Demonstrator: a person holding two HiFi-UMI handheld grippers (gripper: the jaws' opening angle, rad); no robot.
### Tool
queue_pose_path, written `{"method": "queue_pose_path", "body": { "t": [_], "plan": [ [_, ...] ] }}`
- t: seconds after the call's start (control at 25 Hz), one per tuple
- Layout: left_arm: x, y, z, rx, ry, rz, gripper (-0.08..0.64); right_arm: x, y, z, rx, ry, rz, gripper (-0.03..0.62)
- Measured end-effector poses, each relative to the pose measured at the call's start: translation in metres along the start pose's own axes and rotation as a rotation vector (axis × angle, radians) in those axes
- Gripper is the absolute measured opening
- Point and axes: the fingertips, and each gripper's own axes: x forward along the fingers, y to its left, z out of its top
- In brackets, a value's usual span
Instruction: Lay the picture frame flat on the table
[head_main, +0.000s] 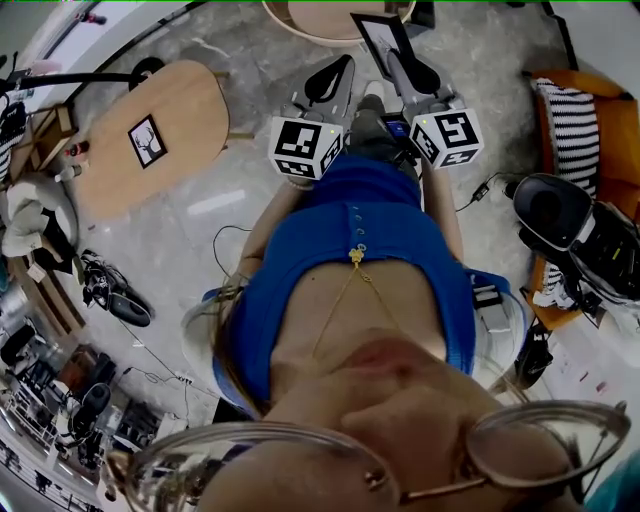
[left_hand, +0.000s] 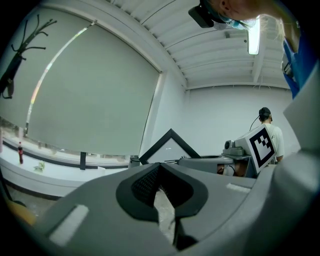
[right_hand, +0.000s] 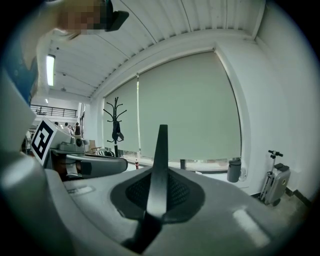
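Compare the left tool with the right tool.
The right tool is shut on the edge of the picture frame; the left tool is shut on nothing. In the head view the left tool angles rightward, the right tool leftward. Both are grey and carry a marker cube.

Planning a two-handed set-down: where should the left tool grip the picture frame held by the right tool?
Probably its free left border, from the left tool's own side, jaws across the thin rail. The picture frame is pinched at its near end by the right tool, leaving that side open.
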Motion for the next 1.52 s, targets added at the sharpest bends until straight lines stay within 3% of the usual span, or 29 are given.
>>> {"method": "queue_pose_path", "body": {
  "t": [0.4,0.64,1.0,1.28,1.52],
  "plan": [
    [0.041,0.031,0.009,-0.006,0.013,0.067,0.002,0.044,-0.038,0.01,0.001,0.003,0.064,0.018],
    [0.102,0.043,0.035,0.018,0.023,0.055,0.002,0.079,-0.097,0.038,-0.01,-0.004,0.069,0.018],
    [0.203,0.056,0.072,0.042,0.021,0.057,0.002,0.139,-0.177,0.082,-0.018,-0.028,0.142,0.018],
    [0.253,0.064,0.074,0.035,0.031,0.08,0.002,0.169,-0.223,0.084,-0.038,0.009,0.182,0.018],
    [0.271,0.073,0.07,0.024,0.032,0.128,0.002,0.194,-0.233,0.083,-0.055,0.029,0.258,0.018]
  ]
}}
